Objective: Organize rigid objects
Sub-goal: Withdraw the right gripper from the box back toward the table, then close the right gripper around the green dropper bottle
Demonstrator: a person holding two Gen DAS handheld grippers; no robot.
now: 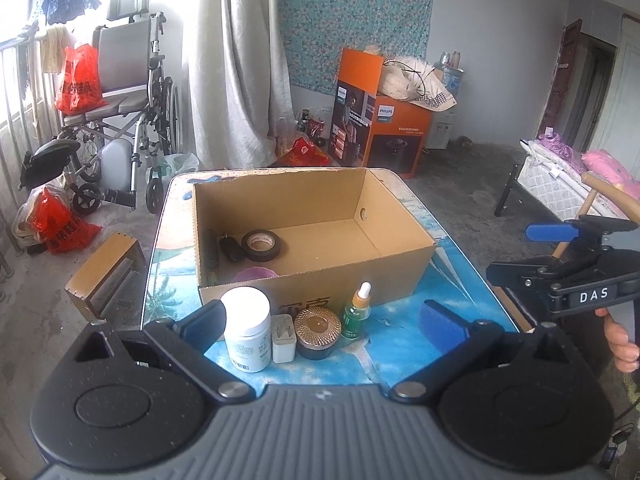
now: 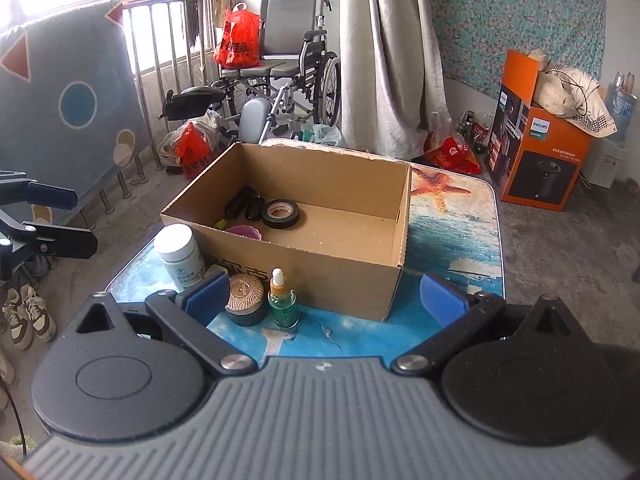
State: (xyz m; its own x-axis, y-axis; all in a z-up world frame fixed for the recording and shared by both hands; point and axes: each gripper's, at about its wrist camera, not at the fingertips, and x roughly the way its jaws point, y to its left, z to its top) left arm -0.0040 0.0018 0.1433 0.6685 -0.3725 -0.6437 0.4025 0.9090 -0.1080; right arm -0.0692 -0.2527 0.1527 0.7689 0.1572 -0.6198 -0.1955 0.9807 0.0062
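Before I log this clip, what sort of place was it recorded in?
Most likely a lived-in room of a home, used as bedroom and storage. A wheelchair stands by the curtained window, a bed with pink bedding sits at the side, and the cardboard box rests on a small sea-print table.

This is a lived-in room of a home. A wheelchair (image 2: 288, 52) stands by the curtain (image 2: 384, 52) and window, a bed (image 1: 576, 176) with pink bedding is at one side, shoes (image 2: 28, 316) lie on the concrete floor, and laundry hangs on the railing.
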